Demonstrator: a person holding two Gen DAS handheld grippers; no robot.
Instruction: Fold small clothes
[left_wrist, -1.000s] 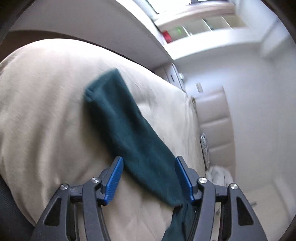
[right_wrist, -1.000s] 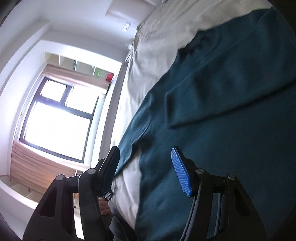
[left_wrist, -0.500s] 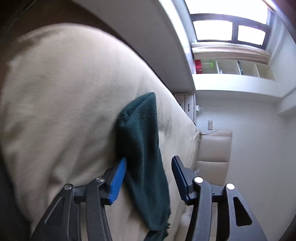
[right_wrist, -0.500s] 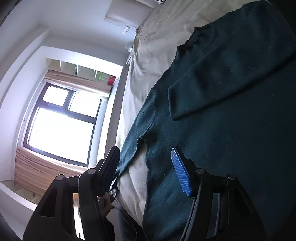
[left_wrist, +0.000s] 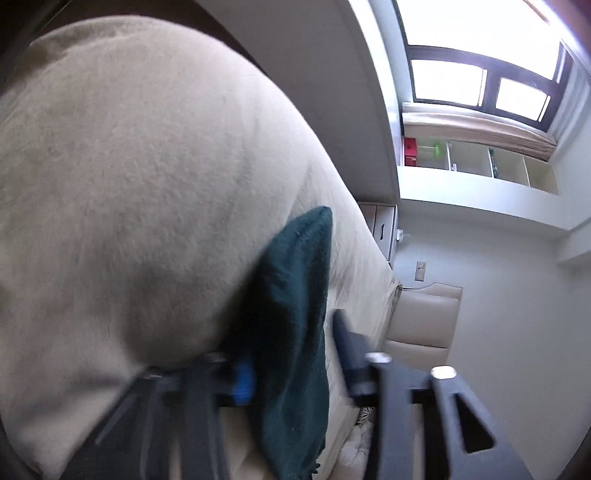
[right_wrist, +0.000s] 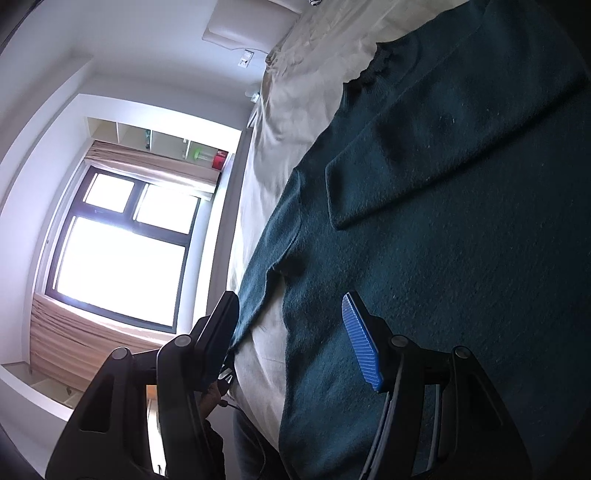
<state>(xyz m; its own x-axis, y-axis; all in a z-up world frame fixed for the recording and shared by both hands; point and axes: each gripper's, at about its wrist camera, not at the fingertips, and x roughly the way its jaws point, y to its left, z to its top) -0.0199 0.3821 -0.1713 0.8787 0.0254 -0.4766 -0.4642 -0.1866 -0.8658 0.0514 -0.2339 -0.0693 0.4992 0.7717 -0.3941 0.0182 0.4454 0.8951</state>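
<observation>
Your left gripper (left_wrist: 291, 354) has just been closing its jaws around the dark green sleeve (left_wrist: 295, 295) that lies between them on the beige bed (left_wrist: 147, 184), but the picture is too blurry to tell if the pads press the cloth yet. Your right gripper (right_wrist: 291, 332) has its jaws apart and holds nothing, just above the edge of the green sweater (right_wrist: 461, 258). The sweater lies spread flat on the bed, with its other sleeve folded across the body.
</observation>
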